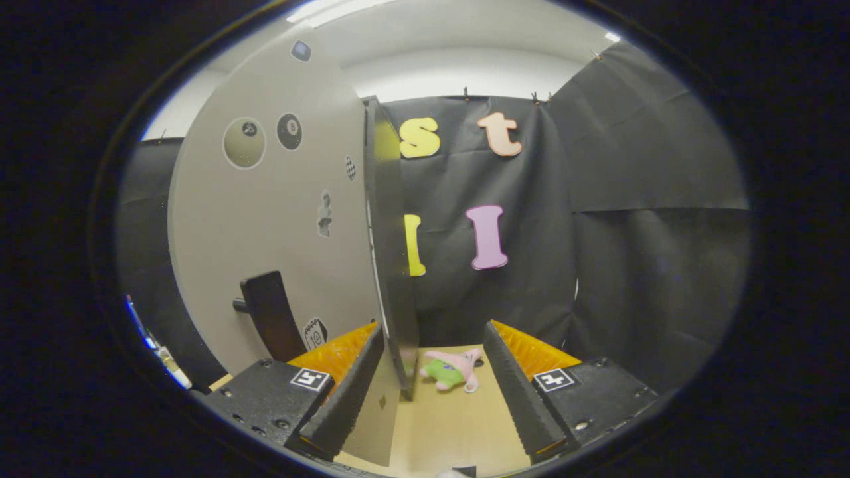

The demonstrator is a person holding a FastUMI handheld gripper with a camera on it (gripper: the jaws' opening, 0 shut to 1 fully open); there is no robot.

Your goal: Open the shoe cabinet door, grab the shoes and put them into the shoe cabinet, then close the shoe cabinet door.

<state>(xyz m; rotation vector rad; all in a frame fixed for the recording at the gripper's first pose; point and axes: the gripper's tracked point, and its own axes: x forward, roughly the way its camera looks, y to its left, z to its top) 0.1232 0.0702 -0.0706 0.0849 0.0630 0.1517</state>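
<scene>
1. Nearest the camera, the gripper has its fingers spread wide apart, with nothing held between them.
2. Between the fingers lies a bare tan floor.
3. Just ahead of the left finger stands the shoe cabinet door, grey with stickers and a dark handle; its free edge reaches down between the fingers.
4. Beyond the fingertips, a pink and green plush toy lies on the floor.
5. Farthest back hangs the black cloth wall.
</scene>
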